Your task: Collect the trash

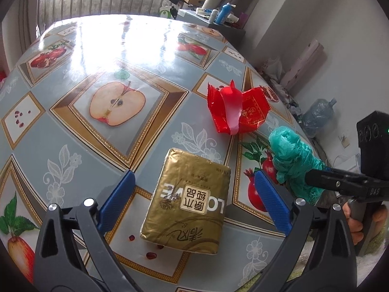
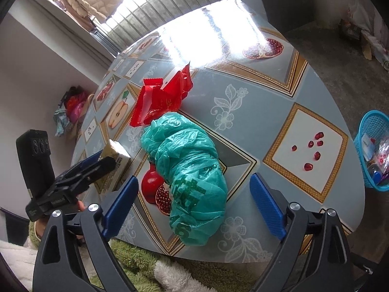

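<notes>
A gold tissue pack (image 1: pixel 187 202) lies flat on the fruit-print table (image 1: pixel 102 146), between the wide-apart blue pads of my left gripper (image 1: pixel 194 194); neither pad touches it. A crumpled green plastic bag (image 2: pixel 189 177) rests near the table's front edge, between the spread pads of my right gripper (image 2: pixel 194 199), also untouched. A red wrapper (image 1: pixel 235 112) sits crumpled just beyond both. In the right wrist view the red wrapper (image 2: pixel 160 97) lies behind the bag, and the gold pack (image 2: pixel 116 155) shows at the left, behind the left gripper's fingers (image 2: pixel 85 168). The green bag (image 1: pixel 291 155) appears at the right of the left wrist view.
A blue mesh basket (image 2: pixel 374 150) holding scraps stands on the floor to the right of the table. A few loose pomegranate seeds (image 1: pixel 150 250) lie by the gold pack. A cluttered side cabinet (image 1: pixel 218 22) stands beyond the table's far end. A hand (image 1: pixel 359 219) holds the right gripper's handle.
</notes>
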### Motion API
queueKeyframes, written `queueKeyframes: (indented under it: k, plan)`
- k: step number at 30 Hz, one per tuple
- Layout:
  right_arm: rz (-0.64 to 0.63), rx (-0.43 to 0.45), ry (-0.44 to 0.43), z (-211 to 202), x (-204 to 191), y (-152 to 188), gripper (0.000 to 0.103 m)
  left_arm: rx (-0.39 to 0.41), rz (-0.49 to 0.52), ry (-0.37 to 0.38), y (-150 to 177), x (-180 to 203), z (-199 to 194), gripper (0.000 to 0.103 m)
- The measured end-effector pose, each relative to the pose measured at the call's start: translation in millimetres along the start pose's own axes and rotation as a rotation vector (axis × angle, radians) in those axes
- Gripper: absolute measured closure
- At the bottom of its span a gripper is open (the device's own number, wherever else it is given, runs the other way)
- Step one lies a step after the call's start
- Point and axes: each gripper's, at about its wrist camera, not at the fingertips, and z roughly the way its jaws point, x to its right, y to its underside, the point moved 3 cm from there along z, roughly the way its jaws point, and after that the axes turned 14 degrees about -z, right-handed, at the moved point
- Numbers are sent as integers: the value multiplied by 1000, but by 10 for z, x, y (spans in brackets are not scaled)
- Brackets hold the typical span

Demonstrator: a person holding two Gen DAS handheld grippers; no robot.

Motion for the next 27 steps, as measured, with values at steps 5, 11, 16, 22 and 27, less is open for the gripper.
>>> queueKeyframes:
  k: [5, 11, 16, 22, 27]
  plan:
    - [0, 17, 15, -6, 12, 4, 7, 9, -50, 31, -2, -50, -42, 9]
    - [5, 51, 41, -20, 10, 28, 6, 14, -75, 38, -4, -70, -58, 9]
    - [-4, 73, 72, -11, -20, 43, 6, 23, -100, 52, 3, -100, -81, 9]
    - [-27, 67, 97, 10, -60, 38, 6, 21, -96, 79, 11, -105, -85, 9]
    - [-21, 72, 95, 10, -58, 41, 6, 16, -65, 70, 31, -64, -66, 9]
